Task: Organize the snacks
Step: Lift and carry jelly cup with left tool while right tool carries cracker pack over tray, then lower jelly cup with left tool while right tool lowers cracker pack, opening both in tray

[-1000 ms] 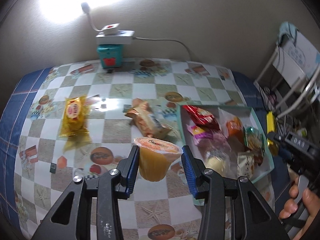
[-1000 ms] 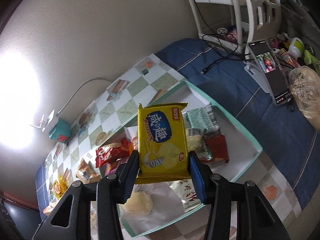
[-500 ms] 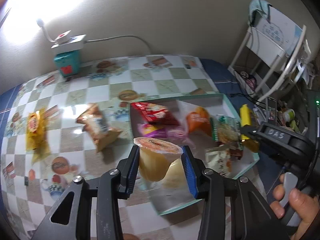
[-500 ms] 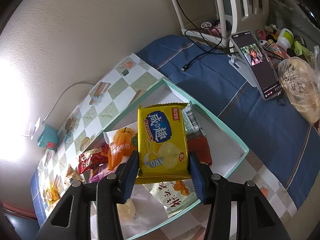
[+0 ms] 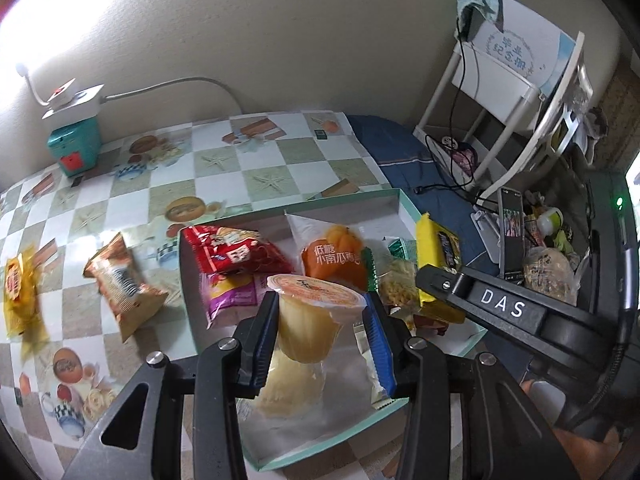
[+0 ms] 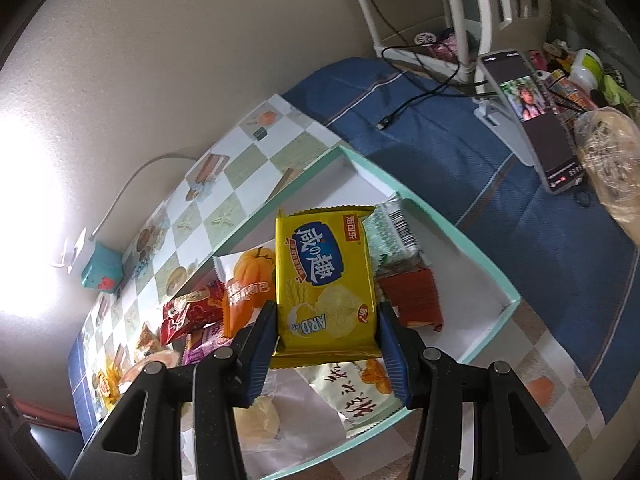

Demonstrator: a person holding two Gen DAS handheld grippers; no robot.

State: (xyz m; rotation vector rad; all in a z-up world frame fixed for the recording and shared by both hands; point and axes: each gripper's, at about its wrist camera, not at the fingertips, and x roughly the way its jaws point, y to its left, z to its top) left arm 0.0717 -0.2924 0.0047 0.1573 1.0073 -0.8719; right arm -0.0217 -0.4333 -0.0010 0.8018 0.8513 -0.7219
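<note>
My left gripper (image 5: 320, 334) clamped on a jelly cup (image 5: 310, 322) above the teal-rimmed tray (image 5: 332, 440), my right gripper (image 6: 328, 344) pinching a yellow cracker pack (image 6: 326, 280) over the same tray, two packets (image 5: 124, 284), somewhat blurred, lying outside on the checked tablecloth (image 5: 256, 160).

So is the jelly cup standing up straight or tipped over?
Upright. The jelly cup sits between the left gripper's pads, its sealed orange lid facing up.

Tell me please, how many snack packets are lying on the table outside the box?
2. A yellow packet lies by the table's left edge, and an orange-brown packet lies between it and the box. Others may be hidden outside the view.
</note>
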